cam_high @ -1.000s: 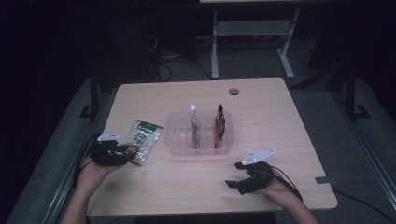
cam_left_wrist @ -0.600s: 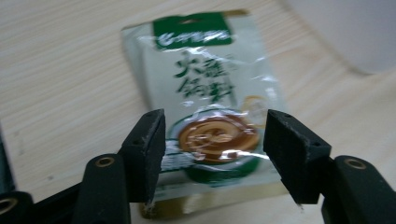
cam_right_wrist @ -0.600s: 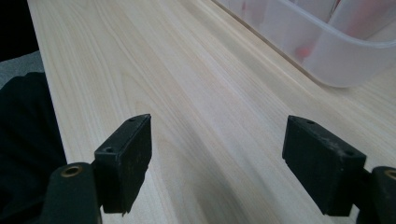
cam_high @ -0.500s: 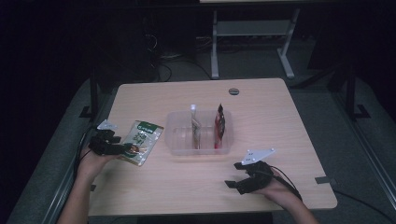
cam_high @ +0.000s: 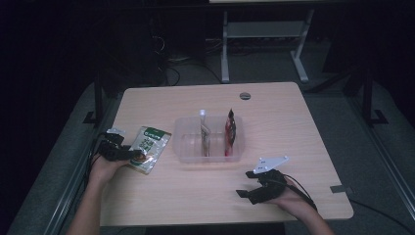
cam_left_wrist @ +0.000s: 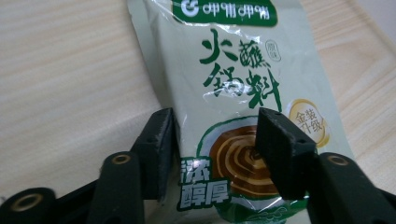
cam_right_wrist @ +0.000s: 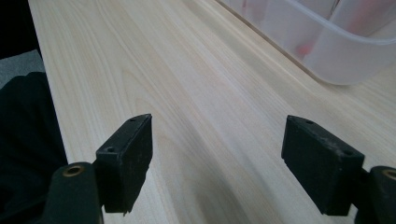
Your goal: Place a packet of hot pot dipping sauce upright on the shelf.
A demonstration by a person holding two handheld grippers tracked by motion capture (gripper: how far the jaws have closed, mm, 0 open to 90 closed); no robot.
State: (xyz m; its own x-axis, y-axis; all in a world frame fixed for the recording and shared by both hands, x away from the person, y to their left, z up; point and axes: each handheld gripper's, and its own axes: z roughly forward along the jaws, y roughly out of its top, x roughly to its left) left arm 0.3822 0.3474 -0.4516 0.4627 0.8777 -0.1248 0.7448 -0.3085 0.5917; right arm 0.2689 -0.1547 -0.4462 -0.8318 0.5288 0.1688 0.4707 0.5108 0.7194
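Note:
A pale green sauce packet [cam_high: 150,146] with green lettering lies flat on the left of the wooden table. My left gripper [cam_high: 134,155] sits at its near end. In the left gripper view the two black jaws stand apart over the packet's [cam_left_wrist: 238,70] lower part, the left jaw at its edge and the right jaw above its printed bowl, so the left gripper [cam_left_wrist: 217,140] is open. My right gripper [cam_high: 244,193] rests open near the front right of the table; in its own view the right gripper [cam_right_wrist: 219,154] has bare wood between its fingers.
A clear plastic bin [cam_high: 186,147] stands mid-table with a pale packet [cam_high: 204,132] and a red packet [cam_high: 230,129] upright in it; the bin's corner [cam_right_wrist: 327,46] shows in the right gripper view. A round cable hole [cam_high: 244,96] marks the far side. Dark floor surrounds the table.
My left gripper has slid a little forward along the table's left side onto the packet's near end. The right gripper and the packet have stayed put.

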